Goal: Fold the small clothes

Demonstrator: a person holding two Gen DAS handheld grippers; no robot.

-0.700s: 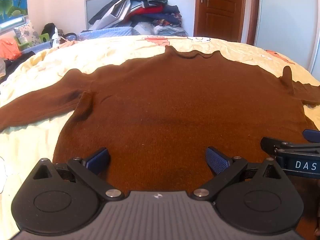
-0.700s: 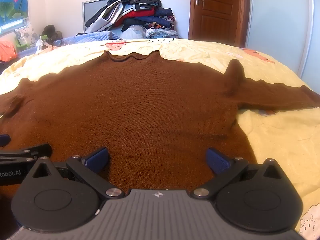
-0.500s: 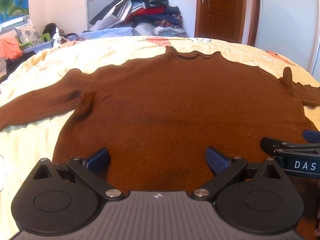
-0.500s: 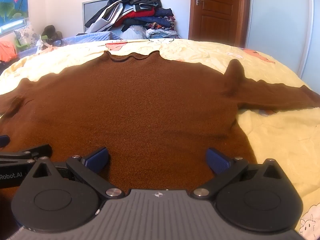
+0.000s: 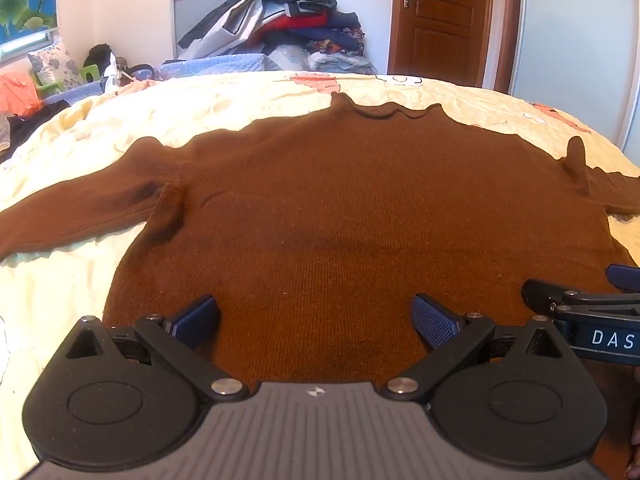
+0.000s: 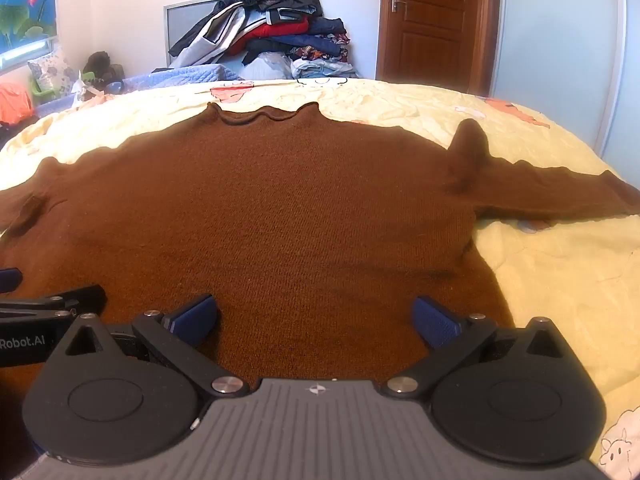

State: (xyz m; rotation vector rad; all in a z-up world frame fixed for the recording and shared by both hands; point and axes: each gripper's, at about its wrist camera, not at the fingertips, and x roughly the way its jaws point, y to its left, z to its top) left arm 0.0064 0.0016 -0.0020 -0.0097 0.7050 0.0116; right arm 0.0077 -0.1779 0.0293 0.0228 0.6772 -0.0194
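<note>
A brown knit sweater (image 5: 360,216) lies spread flat on the bed, collar at the far side, sleeves stretched out left and right; it also shows in the right wrist view (image 6: 280,216). My left gripper (image 5: 316,318) is open over the sweater's near hem, left of centre. My right gripper (image 6: 316,318) is open over the near hem, right of centre. Each gripper shows at the edge of the other's view: the right one (image 5: 592,312), the left one (image 6: 44,312). Neither holds any cloth.
The bed has a pale yellow cartoon-print cover (image 6: 560,272). A heap of clothes (image 5: 288,24) is piled behind the bed against the wall. A wooden door (image 5: 440,20) stands at the back right. Clutter (image 5: 52,80) lies at the back left.
</note>
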